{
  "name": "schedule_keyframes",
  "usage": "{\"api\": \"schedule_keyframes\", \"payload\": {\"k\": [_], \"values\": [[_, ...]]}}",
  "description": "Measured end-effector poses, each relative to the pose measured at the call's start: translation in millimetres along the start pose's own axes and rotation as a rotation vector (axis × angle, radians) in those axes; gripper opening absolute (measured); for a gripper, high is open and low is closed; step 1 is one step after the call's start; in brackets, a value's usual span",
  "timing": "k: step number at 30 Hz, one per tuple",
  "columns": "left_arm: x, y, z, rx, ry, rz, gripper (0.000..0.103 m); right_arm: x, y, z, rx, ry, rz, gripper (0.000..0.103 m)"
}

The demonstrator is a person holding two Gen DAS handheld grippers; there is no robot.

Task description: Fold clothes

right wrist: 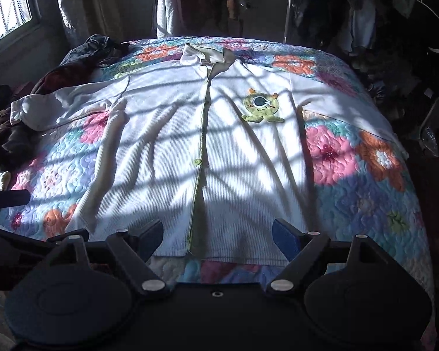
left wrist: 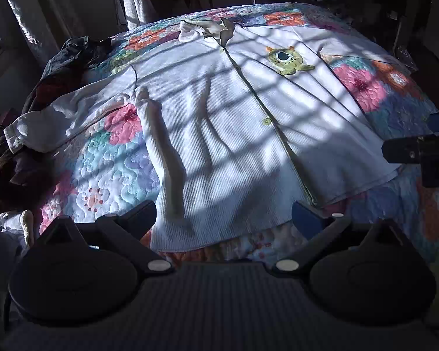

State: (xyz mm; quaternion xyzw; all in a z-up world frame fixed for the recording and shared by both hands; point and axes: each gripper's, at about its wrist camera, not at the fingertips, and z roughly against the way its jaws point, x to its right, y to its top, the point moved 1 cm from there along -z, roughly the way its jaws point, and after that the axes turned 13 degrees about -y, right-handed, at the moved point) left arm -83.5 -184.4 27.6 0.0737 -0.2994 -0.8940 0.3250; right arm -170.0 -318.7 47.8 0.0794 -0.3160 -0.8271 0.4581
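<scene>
A white ribbed button-up shirt (left wrist: 219,122) with a green one-eyed monster patch (left wrist: 286,58) lies spread face up on a flowered quilt (left wrist: 108,158); it also shows in the right wrist view (right wrist: 207,152), with the patch (right wrist: 260,105) on the right chest. Its left sleeve (left wrist: 58,117) stretches toward the dark clothes. My left gripper (left wrist: 224,219) is open and empty just above the shirt's hem. My right gripper (right wrist: 218,234) is open and empty over the hem near the button placket, and its body shows at the right edge of the left wrist view (left wrist: 418,149).
A pile of dark clothes (left wrist: 61,61) lies at the quilt's left side, also in the right wrist view (right wrist: 11,140). Hanging garments (right wrist: 351,5) and curtains (right wrist: 82,3) stand behind the bed. A window (right wrist: 5,8) is at the left.
</scene>
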Motion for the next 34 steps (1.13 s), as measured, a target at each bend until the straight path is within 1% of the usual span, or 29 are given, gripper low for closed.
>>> {"api": "schedule_keyframes", "payload": {"k": [6, 15, 20, 34], "values": [[8, 0, -1, 0.01, 0.006, -0.03, 0.1, 1, -1, -5, -0.01, -0.01, 0.001, 0.085], [7, 0, -4, 0.016, 0.0, -0.017, 0.1, 4, -2, -10, -0.017, -0.014, 0.001, 0.085], [10, -2, -3, 0.024, 0.0, -0.026, 0.101, 5, -3, -11, -0.018, -0.011, 0.0, 0.085], [12, 0, -4, 0.016, -0.011, -0.025, 0.1, 5, -5, -14, -0.028, -0.014, 0.002, 0.085]]}}
